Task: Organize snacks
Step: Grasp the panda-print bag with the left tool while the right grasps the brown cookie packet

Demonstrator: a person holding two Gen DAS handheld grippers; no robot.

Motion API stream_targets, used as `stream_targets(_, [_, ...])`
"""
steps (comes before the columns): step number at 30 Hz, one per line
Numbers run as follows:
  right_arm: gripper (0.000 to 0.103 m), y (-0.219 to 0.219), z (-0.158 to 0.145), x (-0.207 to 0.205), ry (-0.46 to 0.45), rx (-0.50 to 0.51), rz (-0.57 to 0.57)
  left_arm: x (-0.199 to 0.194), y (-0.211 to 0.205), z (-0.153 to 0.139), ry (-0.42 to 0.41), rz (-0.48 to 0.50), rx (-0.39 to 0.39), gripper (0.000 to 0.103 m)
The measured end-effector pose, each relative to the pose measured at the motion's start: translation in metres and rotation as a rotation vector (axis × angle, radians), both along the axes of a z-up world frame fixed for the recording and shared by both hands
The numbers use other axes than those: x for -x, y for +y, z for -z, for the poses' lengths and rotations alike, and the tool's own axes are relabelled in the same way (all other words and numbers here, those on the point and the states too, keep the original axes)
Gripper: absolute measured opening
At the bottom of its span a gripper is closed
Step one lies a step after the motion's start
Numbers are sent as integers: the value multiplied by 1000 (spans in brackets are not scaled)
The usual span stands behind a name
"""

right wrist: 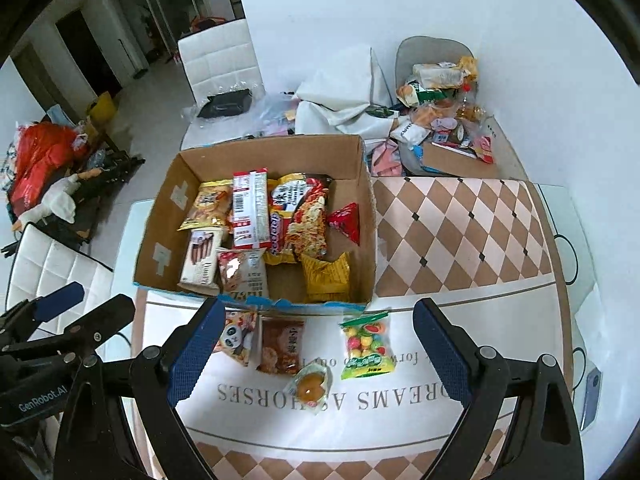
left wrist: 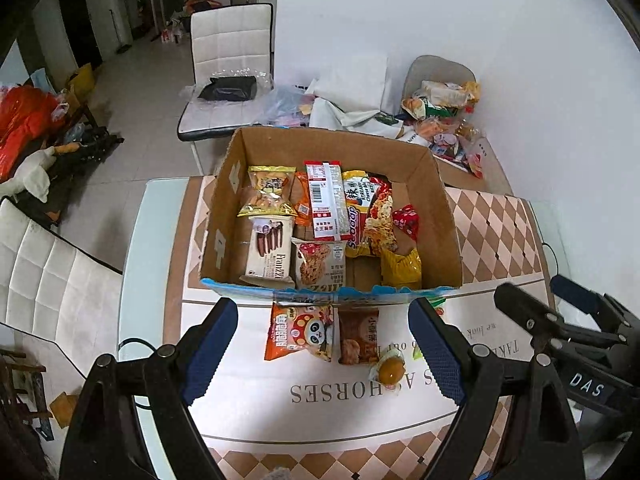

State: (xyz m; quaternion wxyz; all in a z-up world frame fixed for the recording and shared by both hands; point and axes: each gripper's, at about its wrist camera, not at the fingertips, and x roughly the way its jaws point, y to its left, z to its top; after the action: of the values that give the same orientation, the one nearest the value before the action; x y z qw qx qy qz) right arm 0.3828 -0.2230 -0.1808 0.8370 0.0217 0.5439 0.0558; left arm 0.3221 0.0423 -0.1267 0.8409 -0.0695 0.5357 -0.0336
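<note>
A cardboard box (left wrist: 444,216) (right wrist: 160,216) on the table holds several snack packs. In front of it on the tablecloth lie an orange panda pack (left wrist: 298,332) (right wrist: 236,338), a brown cookie pack (left wrist: 358,336) (right wrist: 280,346), a round amber jelly (left wrist: 388,368) (right wrist: 310,388) and a green candy bag (right wrist: 366,344). My left gripper (left wrist: 324,348) is open and empty, above the panda and cookie packs. My right gripper (right wrist: 320,352) is open and empty, above the cookie pack, jelly and candy bag. Each gripper shows at the edge of the other's view.
Behind the box stand white chairs (left wrist: 228,40) with a black item, plastic bags, white cloth (right wrist: 336,96) and a heap of more snacks (left wrist: 444,116) (right wrist: 440,112). A white chair (left wrist: 44,276) is at the left. The checkered tablecloth (right wrist: 460,240) stretches right of the box.
</note>
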Motion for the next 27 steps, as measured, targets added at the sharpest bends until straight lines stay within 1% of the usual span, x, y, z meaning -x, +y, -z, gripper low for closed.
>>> stream_targets(2, [97, 2, 5, 4, 19, -11, -2, 4, 2, 3, 3, -19, -12, 87])
stream_targets(4, [97, 2, 17, 8, 57, -29, 1, 7, 5, 12, 32, -34, -12, 87])
stream_targets(7, [97, 2, 51, 12, 147, -55, 6, 8, 10, 41, 105, -51, -13, 87])
stream_targets(9, [97, 1, 80, 12, 215, -78, 13, 7, 11, 65, 156, -58, -28, 87])
stream_targets(11, [97, -1, 112, 9, 288, -96, 34, 2, 11, 96, 229, -51, -39, 87])
stream_targets(12, [97, -3, 127, 9, 319, -107, 47, -2, 11, 113, 269, -47, -36, 87])
stream_targets(15, [97, -6, 163, 8, 385, -114, 83, -13, 8, 151, 357, -40, -7, 87])
stream_targets(16, [97, -7, 169, 8, 395, -118, 89, -18, 6, 162, 383, -36, 1, 87])
stream_targets(17, [97, -9, 175, 9, 403, -118, 96, -22, 4, 174, 385, -29, -1, 87])
stream_targets(20, [97, -13, 188, 10, 424, -106, 110, -35, -8, 202, 441, -1, -5, 87])
stream_targets(25, [97, -19, 198, 7, 437, -98, 136, -49, -26, 239, 515, 50, -41, 87])
stream_targets(27, [97, -19, 200, 5, 438, -96, 140, -50, -30, 251, 531, 65, -63, 87])
